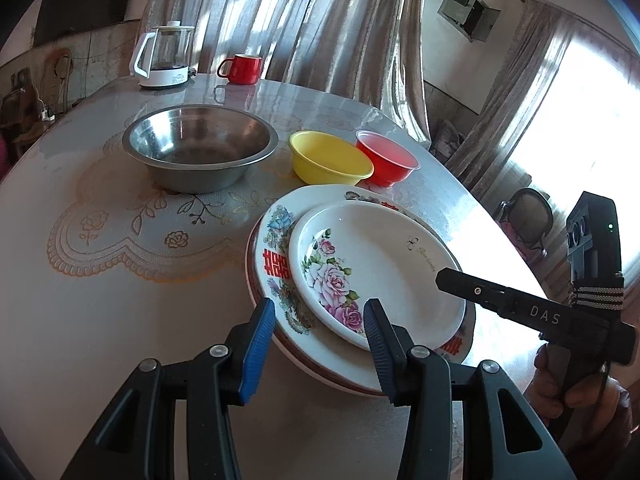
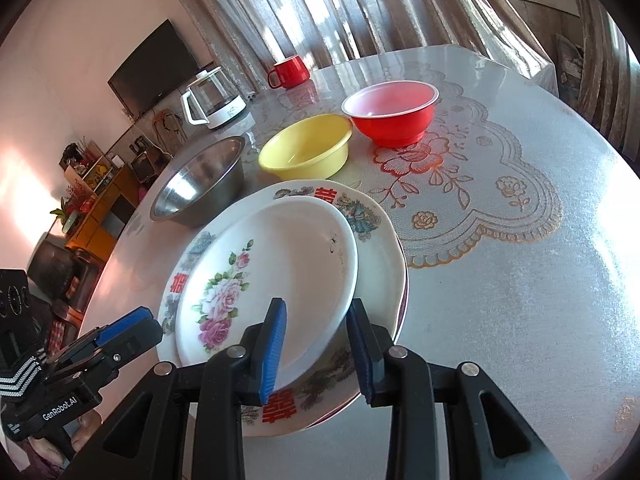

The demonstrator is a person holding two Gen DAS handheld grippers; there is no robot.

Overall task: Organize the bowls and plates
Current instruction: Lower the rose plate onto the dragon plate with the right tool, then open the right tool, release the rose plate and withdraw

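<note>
Our left fingers (image 1: 264, 344) hang released around the plate stack's (image 1: 280, 276) near rim. Our right fingers (image 2: 276, 348) straddle the rose plate's (image 2: 280, 264) edge, not clearly pinching it. It sits on the big plates, likely nested by size. Behind, steel bowl (image 1: 200, 148), yellow bowl (image 1: 330, 156) and red bowl (image 1: 386, 156) sit empty, unstacked on the worktop (image 1: 120, 320).

3 bowls (image 1: 200, 148), 3 stacked plates (image 1: 376, 272), 1 mug (image 1: 242, 69), 1 kettle (image 1: 166, 58), 2 claws (image 1: 320, 344).
</note>
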